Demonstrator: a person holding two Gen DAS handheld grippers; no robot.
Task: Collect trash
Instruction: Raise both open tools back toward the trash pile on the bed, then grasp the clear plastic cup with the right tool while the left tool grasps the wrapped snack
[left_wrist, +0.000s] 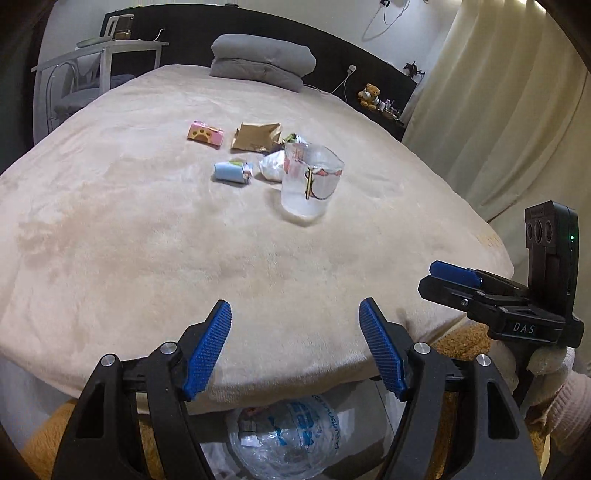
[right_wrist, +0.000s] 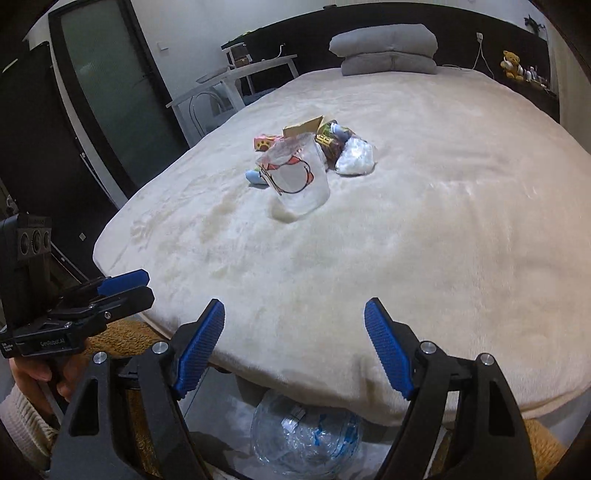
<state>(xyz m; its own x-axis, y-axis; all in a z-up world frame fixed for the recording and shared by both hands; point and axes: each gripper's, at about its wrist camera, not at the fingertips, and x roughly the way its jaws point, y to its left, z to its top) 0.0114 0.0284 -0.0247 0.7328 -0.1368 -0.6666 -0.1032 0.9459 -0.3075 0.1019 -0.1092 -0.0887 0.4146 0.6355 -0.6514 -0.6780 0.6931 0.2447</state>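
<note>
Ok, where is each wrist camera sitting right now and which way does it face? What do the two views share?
Left wrist: at the bed's foot, angled down over the open left gripper toward the plastic cup and wrappers; the right gripper and its hand show at right.
Right wrist: beside it, angled the same way over the open right gripper; the left gripper and its hand show at left.
Shared: the cup, grey pillow, teddy bear, and clear bag below.

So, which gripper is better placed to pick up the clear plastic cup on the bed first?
Right, probably, by a small margin. Both the right gripper and the left gripper are open and empty at the bed's near edge. The clear plastic cup stands right of centre for the left, near centre for the right.
</note>
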